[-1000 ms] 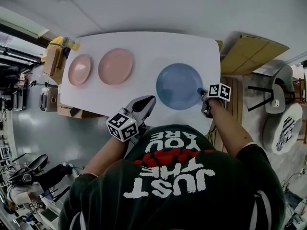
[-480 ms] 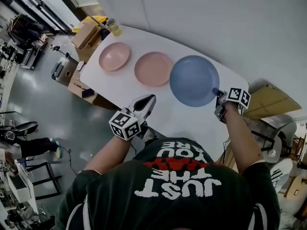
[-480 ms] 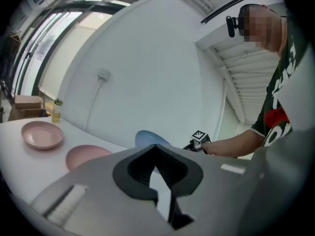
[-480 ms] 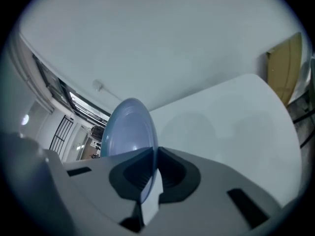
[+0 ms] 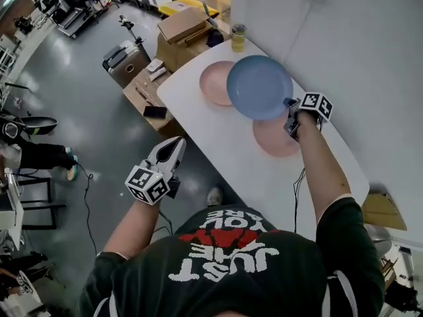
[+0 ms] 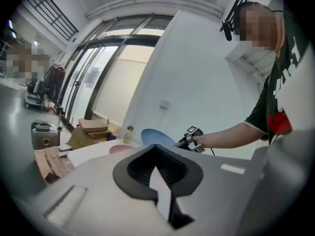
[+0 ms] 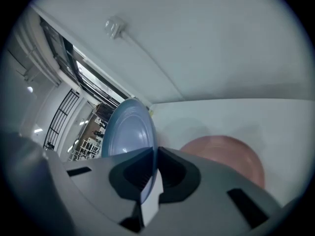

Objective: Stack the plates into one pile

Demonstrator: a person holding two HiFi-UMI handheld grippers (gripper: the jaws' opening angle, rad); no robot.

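The left gripper [image 5: 177, 144] is hanging off the tabletop's [image 5: 244, 157] left edge, jaws together on nothing. A pink plate [image 5: 211, 84] is lying near the far-left corner. The right gripper [image 5: 289, 105] is pinching the blue plate [image 5: 259, 86] by its rim, aloft beside the other pink plate [image 5: 274, 139]. This looks like mid-carry. The next move is calling for levelling, centring over a pink plate, then releasing.

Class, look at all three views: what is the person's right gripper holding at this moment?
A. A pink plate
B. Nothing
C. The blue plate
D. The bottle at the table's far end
C: the right gripper is closed on the rim of the blue plate, whose edge runs between its jaws in the right gripper view, while the two pink plates lie on the table.
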